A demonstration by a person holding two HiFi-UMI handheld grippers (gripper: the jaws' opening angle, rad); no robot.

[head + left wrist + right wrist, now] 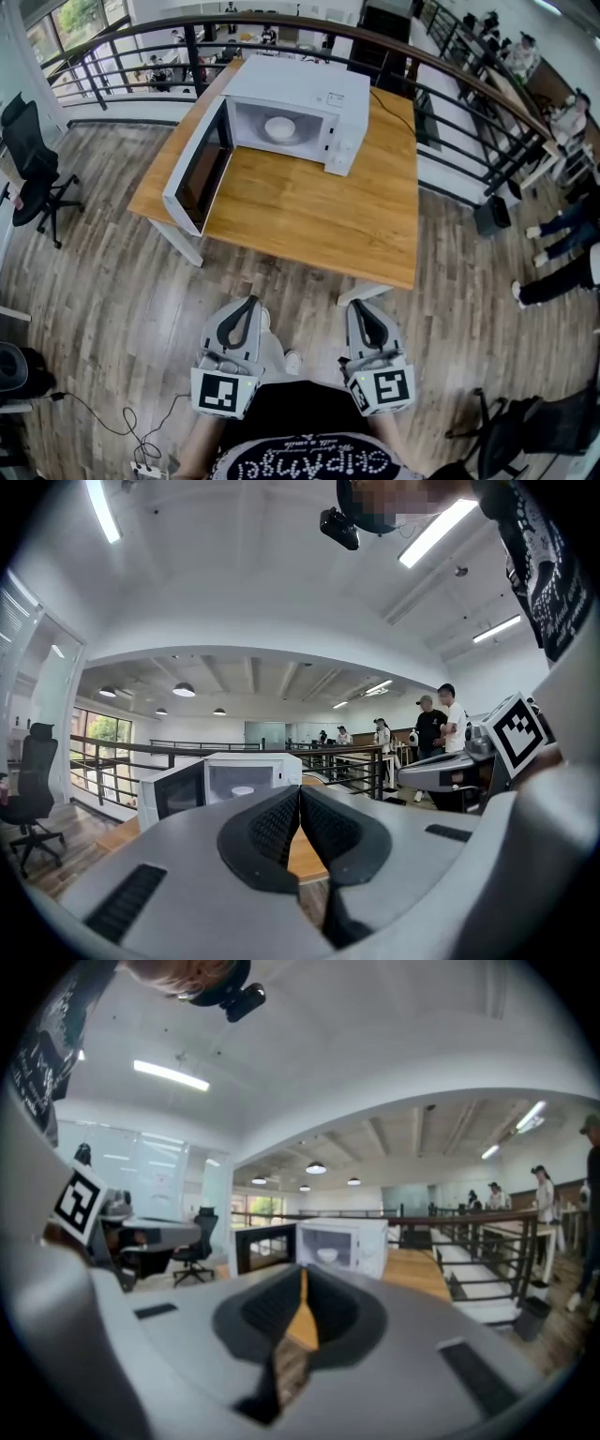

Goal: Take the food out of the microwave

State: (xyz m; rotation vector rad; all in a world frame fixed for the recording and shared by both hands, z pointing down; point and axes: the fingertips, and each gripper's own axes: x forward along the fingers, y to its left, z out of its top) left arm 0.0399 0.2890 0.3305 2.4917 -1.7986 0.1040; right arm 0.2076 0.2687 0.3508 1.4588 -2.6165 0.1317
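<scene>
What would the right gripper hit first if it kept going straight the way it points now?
Probably the wooden table: the right gripper aims slightly down at its top, short of the open microwave. Depth is hard to judge.

One white microwave (300, 108), one white bowl (279, 128) inside it, one wooden table (319, 211) beneath, and two grippers: one left gripper (250, 303), one right gripper (357, 307)
</scene>
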